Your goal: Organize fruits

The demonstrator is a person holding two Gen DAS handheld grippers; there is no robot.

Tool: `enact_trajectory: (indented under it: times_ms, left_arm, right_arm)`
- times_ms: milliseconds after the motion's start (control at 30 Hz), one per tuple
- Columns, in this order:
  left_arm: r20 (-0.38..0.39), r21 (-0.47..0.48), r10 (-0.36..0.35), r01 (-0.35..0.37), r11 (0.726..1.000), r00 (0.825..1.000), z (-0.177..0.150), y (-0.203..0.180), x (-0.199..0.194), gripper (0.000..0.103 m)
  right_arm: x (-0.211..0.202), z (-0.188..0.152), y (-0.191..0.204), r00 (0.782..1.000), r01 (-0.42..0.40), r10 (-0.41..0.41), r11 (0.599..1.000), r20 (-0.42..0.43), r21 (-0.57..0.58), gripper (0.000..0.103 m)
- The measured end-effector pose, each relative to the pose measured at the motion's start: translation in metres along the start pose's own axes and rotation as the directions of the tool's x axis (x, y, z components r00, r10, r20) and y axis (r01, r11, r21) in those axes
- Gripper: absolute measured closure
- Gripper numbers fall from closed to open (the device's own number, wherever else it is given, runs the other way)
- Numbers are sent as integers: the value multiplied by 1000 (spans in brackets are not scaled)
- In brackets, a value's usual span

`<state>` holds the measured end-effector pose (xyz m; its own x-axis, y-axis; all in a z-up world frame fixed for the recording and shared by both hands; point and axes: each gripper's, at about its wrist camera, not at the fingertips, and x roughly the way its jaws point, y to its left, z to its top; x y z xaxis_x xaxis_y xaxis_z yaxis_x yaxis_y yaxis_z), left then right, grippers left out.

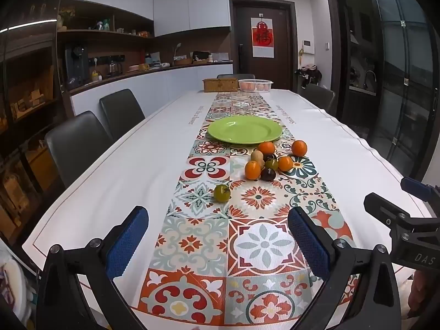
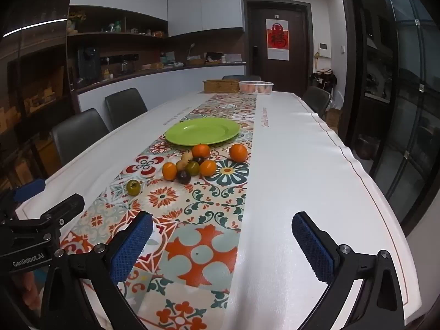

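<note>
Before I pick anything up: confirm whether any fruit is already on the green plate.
No, the green plate is bare, and the oranges and other fruits lie on the patterned runner in front of it.

Fruit cluster (image 2: 199,162) lies near green plate (image 2: 202,131); right gripper (image 2: 221,243) fingers apart.

A long table (image 1: 115,181) under a white cloth carries a patterned tile runner (image 1: 198,247) down its middle. At the far end a woven box (image 1: 220,84) sits beside a white basket (image 1: 255,85). Dark chairs (image 1: 77,145) line the left side, and a red calendar (image 1: 261,37) hangs on the door
</note>
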<state>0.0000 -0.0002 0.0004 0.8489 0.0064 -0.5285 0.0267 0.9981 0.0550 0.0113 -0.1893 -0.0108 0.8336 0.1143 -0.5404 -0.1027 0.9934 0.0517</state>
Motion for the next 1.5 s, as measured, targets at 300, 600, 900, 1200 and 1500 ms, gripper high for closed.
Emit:
enact_trajectory:
  times_ms: [300, 600, 900, 1200, 1500]
  left_arm:
    - [5, -13, -15, 15, 1000, 1000, 3, 2, -3, 0]
    - [20, -13, -19, 19, 1000, 1000, 0, 3, -6, 0]
    - [20, -14, -22, 22, 1000, 1000, -2, 2, -7, 0]
    - [19, -15, -26, 26, 1000, 999, -2, 1, -7, 0]
    - [21, -15, -30, 30, 999, 999, -2, 1, -8, 0]
  right_arm:
    - [-3, 0, 2, 1000, -1, 1, 1000, 7, -10, 0]
    - [-3, 0, 2, 1000, 1, -1, 1000, 9, -13, 0]
    - [-4, 0, 2, 1000, 2, -2, 1000, 10, -14, 0]
    - [-4, 0, 3, 1000, 3, -3, 1000, 11, -15, 0]
    - [-5, 0, 3, 1000, 4, -3, 1000, 11, -15, 0]
